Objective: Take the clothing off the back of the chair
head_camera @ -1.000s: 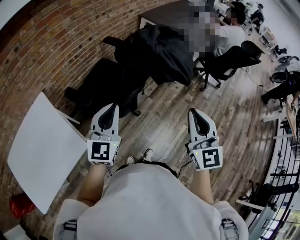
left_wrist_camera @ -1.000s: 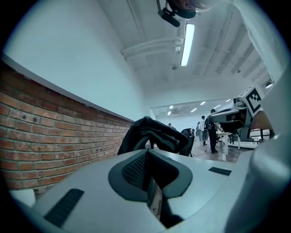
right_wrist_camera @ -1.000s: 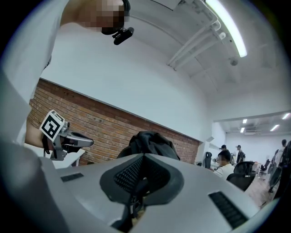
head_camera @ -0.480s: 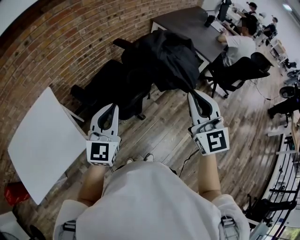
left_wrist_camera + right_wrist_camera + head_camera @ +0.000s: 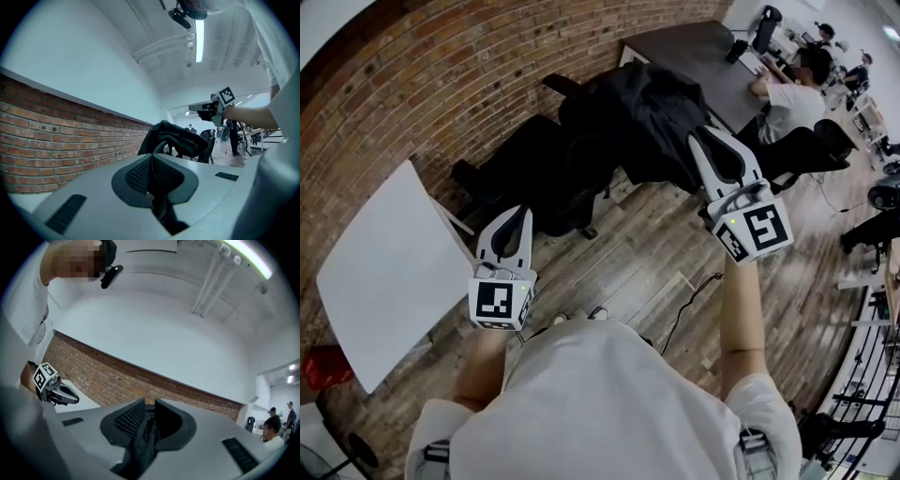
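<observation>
A black jacket (image 5: 642,112) is draped over the back of a black office chair (image 5: 544,178) by the brick wall; the left gripper view shows the jacket (image 5: 178,138) ahead. My right gripper (image 5: 705,133) is raised level, its tip at the jacket's right edge. Its jaws are just opening to a narrow slit, and in the right gripper view (image 5: 149,401) nothing lies between them. That view shows only wall, not the jacket. My left gripper (image 5: 514,214) hangs lower, short of the chair, shut and empty (image 5: 151,157).
A white table (image 5: 384,272) stands at the left. Behind the jacket is a dark desk (image 5: 694,47), where a person (image 5: 787,94) sits on another black chair (image 5: 802,150). A cable (image 5: 694,295) trails over the wooden floor.
My right gripper has risen and travelled forward from low over the floor up to the jacket's edge. The left gripper has shifted only slightly toward the chair.
</observation>
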{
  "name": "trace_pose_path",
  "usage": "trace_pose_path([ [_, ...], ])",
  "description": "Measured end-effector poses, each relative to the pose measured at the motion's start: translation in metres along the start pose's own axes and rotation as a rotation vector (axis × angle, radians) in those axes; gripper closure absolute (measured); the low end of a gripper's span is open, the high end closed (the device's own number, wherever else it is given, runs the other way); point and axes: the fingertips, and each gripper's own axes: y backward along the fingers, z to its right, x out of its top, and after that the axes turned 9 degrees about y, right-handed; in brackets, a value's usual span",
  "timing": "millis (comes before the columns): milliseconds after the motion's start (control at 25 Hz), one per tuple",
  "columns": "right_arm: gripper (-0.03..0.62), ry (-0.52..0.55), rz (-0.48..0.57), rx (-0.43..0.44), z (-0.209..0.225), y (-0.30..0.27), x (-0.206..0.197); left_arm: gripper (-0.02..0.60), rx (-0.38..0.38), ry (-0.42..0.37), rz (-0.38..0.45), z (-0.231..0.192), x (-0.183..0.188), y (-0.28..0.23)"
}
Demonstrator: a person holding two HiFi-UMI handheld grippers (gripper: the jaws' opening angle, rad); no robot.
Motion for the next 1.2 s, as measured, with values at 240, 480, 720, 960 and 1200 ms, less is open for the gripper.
trace_pose_path([
  [240, 0.381, 0.006, -0.112, 0.130, 0.025, -0.057, -0.002, 0.557, 0.014, 0.003, -0.006, -0.003, -0.003, 0.006],
  [480, 0.257, -0.076, -0.206, 0.335, 0.024, -0.105, -0.016, 0.557, 0.044, 0.002, -0.009, -0.009, -0.003, 0.016],
  [720, 0.059, -0.063, -0.353, 0.417, 0.020, -0.138, -0.048, 0.557, 0.085, 0.008, -0.028, -0.018, -0.008, 0.025],
  [960, 0.048, 0.214, -0.556, 0.526, -0.031, -0.147, -0.089, 0.557, 0.103, 0.018, -0.042, -0.019, -0.013, 0.025],
  [1200, 0.047, 0.464, -0.708, 0.545, -0.057, -0.124, -0.142, 0.557, 0.113, 0.039, -0.064, -0.020, -0.022, 0.022],
])
